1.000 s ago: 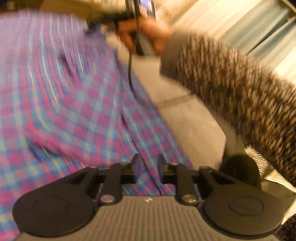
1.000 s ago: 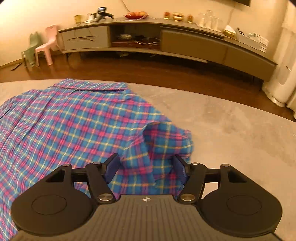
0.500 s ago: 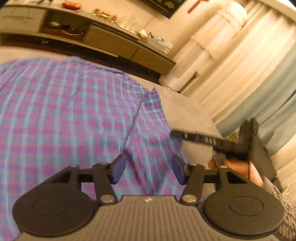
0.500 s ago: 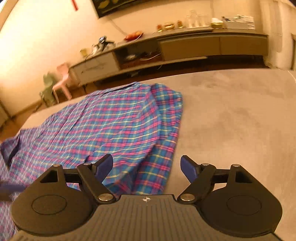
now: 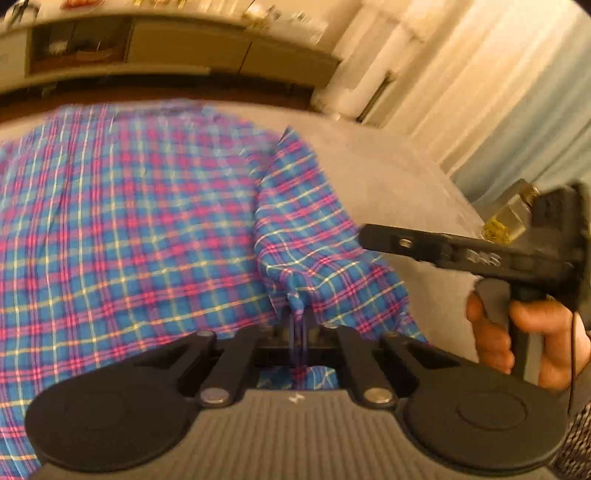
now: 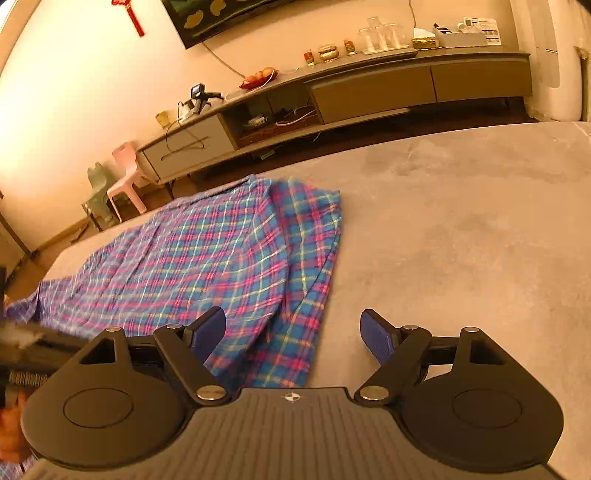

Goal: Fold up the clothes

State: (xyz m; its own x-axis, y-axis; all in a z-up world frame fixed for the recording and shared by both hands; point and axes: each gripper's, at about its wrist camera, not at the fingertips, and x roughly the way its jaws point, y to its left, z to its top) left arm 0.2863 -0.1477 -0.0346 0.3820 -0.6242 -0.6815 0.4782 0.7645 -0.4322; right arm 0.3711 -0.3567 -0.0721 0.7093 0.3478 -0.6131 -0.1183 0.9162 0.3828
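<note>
Left gripper (image 5: 299, 325): jaws were pinched together on a bunched fold of the plaid shirt (image 5: 140, 236).
Right gripper (image 6: 293, 332): jaws stood wide apart, empty, above the shirt's near edge.
Shirt: lay spread on the grey table (image 6: 461, 229).
Cabinet (image 6: 369, 88): stood against the far wall.

Home living room, warm lamplight washing everything amber. Long low media cabinet (image 6: 369, 92) running along far wall, drawers and open shelf showing cables. Dark screen (image 6: 229, 18) hanging above, red knot ornament (image 6: 129, 14) dangling beside it. Fruit plate (image 6: 258, 77), glasses (image 6: 380, 37), tissue box (image 6: 424, 38) sitting on cabinet top. Small pink plastic chair (image 6: 127, 177) standing on wood floor. Pale curtains (image 5: 480, 92) draping at side.
</note>
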